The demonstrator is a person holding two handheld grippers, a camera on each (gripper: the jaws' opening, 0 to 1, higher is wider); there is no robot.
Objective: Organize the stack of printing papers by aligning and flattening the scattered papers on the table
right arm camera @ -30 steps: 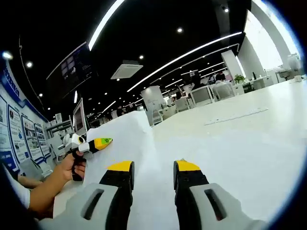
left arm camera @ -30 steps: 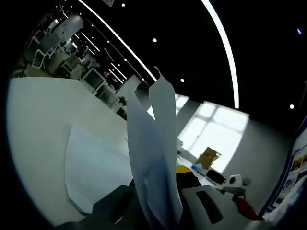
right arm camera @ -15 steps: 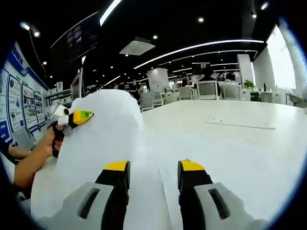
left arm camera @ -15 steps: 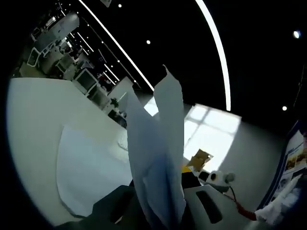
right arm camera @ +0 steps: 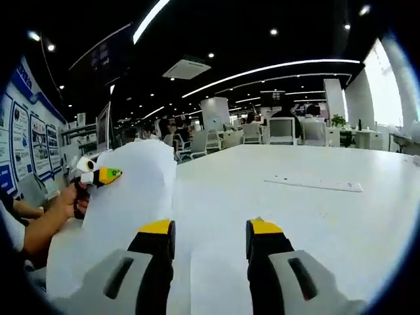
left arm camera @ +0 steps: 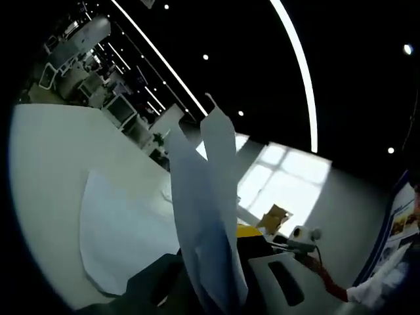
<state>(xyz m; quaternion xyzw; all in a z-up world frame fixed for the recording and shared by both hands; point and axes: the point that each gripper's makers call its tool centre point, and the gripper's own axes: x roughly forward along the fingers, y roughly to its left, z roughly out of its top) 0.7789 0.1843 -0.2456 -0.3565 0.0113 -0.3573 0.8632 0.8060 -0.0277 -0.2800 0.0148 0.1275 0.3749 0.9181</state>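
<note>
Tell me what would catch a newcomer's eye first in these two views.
In the left gripper view, the sheets of paper stand up from the closed jaws of the left hand-held gripper, curling against the dark ceiling. In the right gripper view, the same paper bulges at the left, held up off the white table, while the right hand-held gripper hangs open over the table, holding nothing.

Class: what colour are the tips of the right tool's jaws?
Yellow, on the right tool; clearest in the right gripper view.

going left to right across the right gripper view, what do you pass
wall posters → person's hand on the left gripper → raised sheets of paper → right gripper, fingers apart → flat paper on the table → bright window
</note>
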